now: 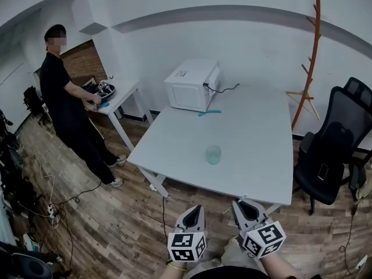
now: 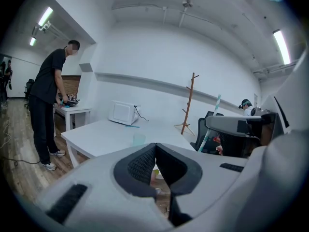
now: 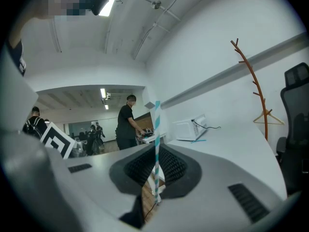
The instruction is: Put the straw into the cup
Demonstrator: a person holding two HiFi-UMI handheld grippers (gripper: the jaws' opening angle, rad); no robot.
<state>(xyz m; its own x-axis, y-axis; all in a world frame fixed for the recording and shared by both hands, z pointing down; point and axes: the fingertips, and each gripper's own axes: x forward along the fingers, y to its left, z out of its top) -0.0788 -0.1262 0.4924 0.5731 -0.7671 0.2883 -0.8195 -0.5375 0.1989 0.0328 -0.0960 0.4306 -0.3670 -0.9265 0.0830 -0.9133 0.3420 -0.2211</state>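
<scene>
Striped straw [image 3: 156, 144] stood upright, pinched between fingers [image 3: 140, 167] of right gripper [image 1: 243, 205], lower centre of head view, short of surface [image 1: 256, 156]. Cup [image 1: 213, 154] sat mid-surface, well apart from straw. Left gripper [image 1: 195, 210] alongside, fingers pressed together, nothing held. Microwave [image 1: 192, 85] at far end of surface, second straw [image 1: 209, 113] lying near it. Person [image 1: 67, 106] stood upper left.

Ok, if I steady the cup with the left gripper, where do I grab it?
Probably its side wall, below the rim, coming in level from the left. The cup stands upright, mouth up, with bare table around it, so fingers across the round wall leave the opening free for the straw in the right gripper.
</scene>
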